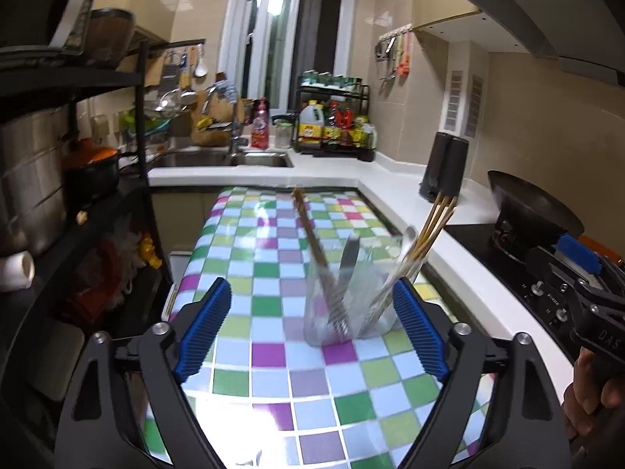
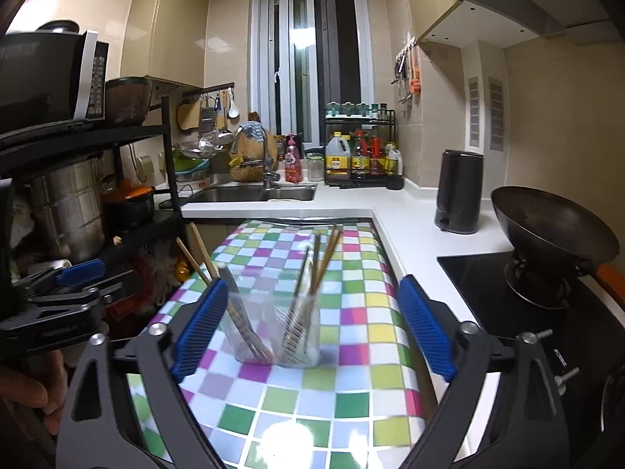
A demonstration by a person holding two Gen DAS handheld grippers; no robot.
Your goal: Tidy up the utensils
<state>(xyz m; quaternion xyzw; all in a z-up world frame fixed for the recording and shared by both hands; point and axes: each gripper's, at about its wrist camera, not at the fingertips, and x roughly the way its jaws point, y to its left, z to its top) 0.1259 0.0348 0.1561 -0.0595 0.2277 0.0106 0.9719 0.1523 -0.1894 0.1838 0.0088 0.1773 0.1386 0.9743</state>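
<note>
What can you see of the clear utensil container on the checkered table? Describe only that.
The clear utensil container looks like transparent plastic or glass and seems split into two side-by-side cups, though blur hides detail. It stands upright on the checkered tablecloth, holding chopsticks and metal cutlery leaning outward. Neither gripper touches it.

1. a black electric kettle [image 2: 459, 191] stands on the white countertop [image 2: 410, 234], near the corner.
2. a dark round wok [image 2: 550, 226] sits on the black hob [image 2: 480, 285] at the right.
3. a stainless steel sink [image 2: 254, 193] lies below the white-framed window [image 2: 312, 58].
4. a black two-tier rack of sauce bottles [image 2: 361, 152] stands right of the sink.
5. a black microwave [image 2: 50, 74] tops the black metal shelf [image 2: 90, 136]; below it, a steel stockpot [image 2: 66, 207] and what seems an orange-lidded pot [image 2: 133, 199].
</note>
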